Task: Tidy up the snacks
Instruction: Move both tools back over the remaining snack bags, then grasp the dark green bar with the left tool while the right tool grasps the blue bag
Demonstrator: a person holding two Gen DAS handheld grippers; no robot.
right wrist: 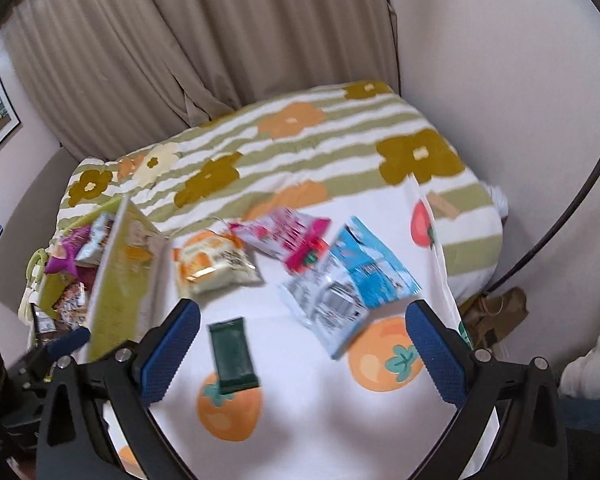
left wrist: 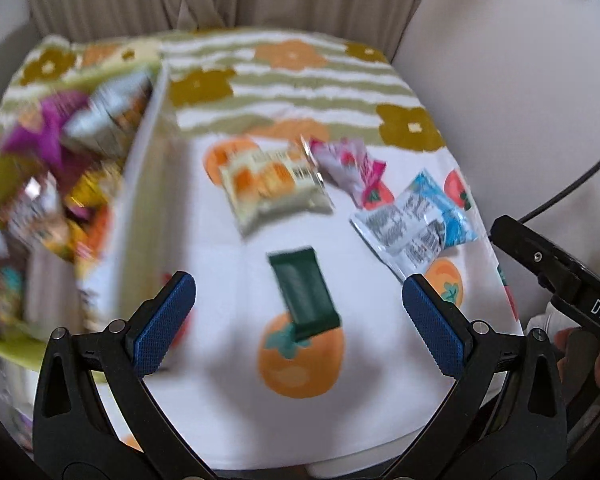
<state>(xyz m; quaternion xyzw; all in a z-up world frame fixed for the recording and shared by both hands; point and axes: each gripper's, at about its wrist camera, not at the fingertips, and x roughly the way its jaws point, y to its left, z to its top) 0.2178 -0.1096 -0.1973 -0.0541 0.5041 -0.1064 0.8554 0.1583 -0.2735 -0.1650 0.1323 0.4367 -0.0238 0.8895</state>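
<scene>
On white persimmon-print cloth point(right wrist: 300, 420): four loose snack packets beside a full box
Left gripper point(left wrist: 300, 316) and right gripper point(right wrist: 306, 340) gape wide, empty, over dark green wrapped bar point(right wrist: 232, 354); cardboard snack box point(right wrist: 120, 276) stands left

The snacks in the box point(left wrist: 140, 184) are too blurry to read, and the picture's edge cuts them off.

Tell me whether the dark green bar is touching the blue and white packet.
Apart. In the right wrist view, bare white cloth shows plainly between the dark green bar and the blue and white packet; the left wrist view agrees.
</scene>
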